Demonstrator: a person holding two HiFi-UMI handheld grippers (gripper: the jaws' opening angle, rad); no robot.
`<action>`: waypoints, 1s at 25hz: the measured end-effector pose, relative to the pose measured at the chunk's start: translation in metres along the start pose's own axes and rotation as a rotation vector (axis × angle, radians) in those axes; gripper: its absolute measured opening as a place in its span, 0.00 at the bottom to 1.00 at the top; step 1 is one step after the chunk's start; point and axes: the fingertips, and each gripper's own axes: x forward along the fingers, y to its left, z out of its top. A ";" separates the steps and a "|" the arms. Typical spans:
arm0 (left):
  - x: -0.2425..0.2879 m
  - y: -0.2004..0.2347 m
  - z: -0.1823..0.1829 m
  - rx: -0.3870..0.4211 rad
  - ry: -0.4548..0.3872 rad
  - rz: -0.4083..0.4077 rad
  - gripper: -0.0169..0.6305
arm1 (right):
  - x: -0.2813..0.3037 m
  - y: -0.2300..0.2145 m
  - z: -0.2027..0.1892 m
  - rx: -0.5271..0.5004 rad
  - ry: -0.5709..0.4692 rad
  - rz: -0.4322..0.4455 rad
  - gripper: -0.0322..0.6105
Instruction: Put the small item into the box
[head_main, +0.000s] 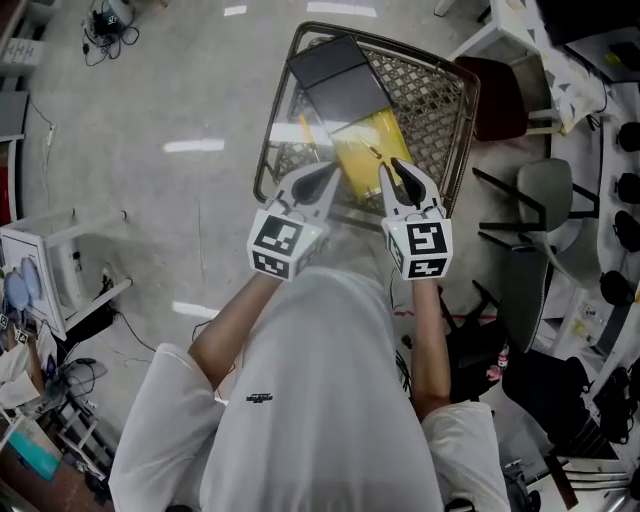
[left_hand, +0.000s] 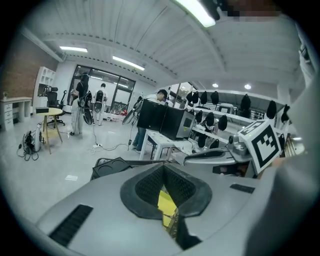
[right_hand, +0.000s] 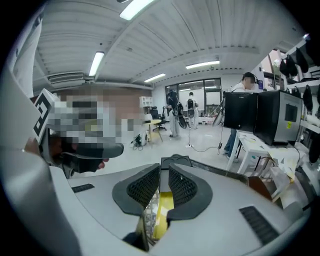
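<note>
- Left gripper (head_main: 322, 180): jaws closed tip to tip, empty, over the near rim of the wire basket (head_main: 462, 110).
- Right gripper (head_main: 402, 175): jaws narrowly apart, empty.
- Yellow packet (head_main: 365, 148): inside the basket, between both grippers, beside a black tray (head_main: 335, 72).

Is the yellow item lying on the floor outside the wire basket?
No, the yellow item lies inside the wire basket, within its rim, just ahead of the two grippers in the head view.
</note>
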 end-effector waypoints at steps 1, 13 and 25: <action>-0.002 -0.001 0.003 0.001 -0.005 0.000 0.03 | -0.004 -0.001 0.004 0.005 -0.011 -0.005 0.13; -0.029 -0.002 0.038 0.023 -0.075 0.028 0.03 | -0.048 -0.009 0.034 0.036 -0.128 -0.079 0.11; -0.042 -0.013 0.040 0.027 -0.098 0.024 0.03 | -0.072 -0.002 0.040 0.029 -0.178 -0.116 0.08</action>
